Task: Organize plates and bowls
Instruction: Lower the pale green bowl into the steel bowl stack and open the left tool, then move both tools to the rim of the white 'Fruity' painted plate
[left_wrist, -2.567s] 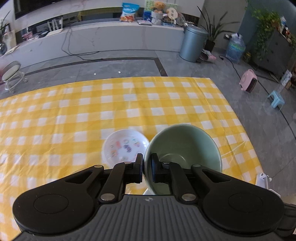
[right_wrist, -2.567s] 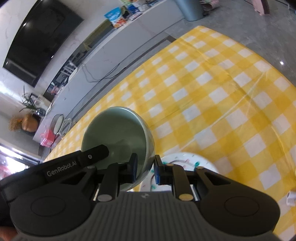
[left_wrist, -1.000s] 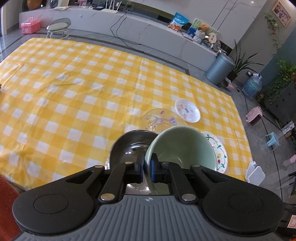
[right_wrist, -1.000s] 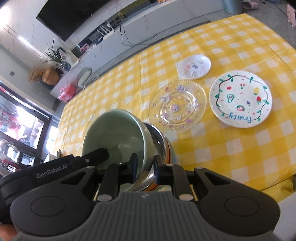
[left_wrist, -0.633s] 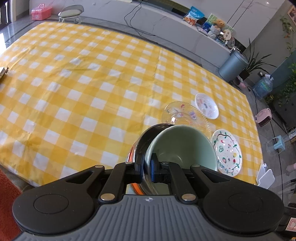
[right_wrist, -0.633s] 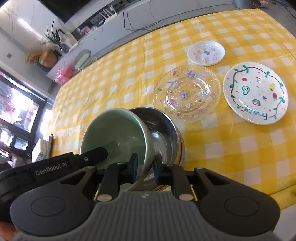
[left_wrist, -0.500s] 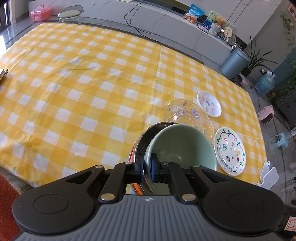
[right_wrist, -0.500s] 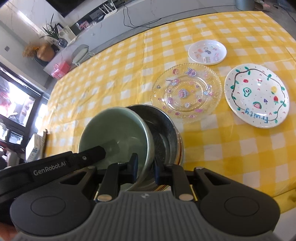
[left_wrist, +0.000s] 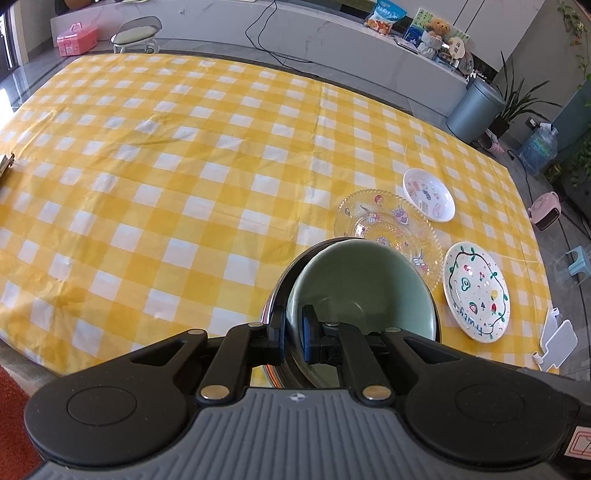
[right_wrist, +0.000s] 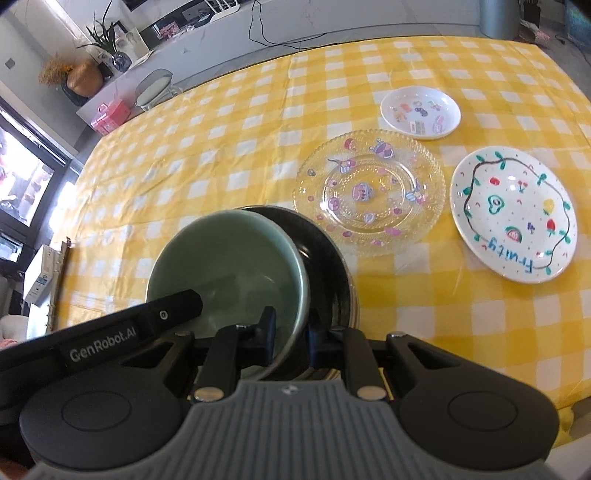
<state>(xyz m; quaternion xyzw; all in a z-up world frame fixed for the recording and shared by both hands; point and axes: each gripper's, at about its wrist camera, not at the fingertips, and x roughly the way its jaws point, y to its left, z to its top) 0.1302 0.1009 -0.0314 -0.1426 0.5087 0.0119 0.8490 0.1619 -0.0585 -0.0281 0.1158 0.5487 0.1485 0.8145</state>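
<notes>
Both grippers are clamping the rim of the same pale green bowl (left_wrist: 360, 284). The left gripper (left_wrist: 293, 334) is pinching the rim on its own side and the right gripper (right_wrist: 290, 336) is pinching the opposite side. The bowl is glazed, smooth and plain inside, deep with a rounded wall, and it is sitting tilted inside a wider, dark, shiny metal bowl (right_wrist: 328, 266). That metal bowl is standing near the table's (left_wrist: 166, 192) near edge, toward its right end. Just beyond it a clear glass plate (right_wrist: 369, 192) with small pink and purple figures is lying flat. Beside it are lying a white plate (right_wrist: 513, 214) painted with fruit and a small white dish (right_wrist: 421, 112) toward the right edge.
</notes>
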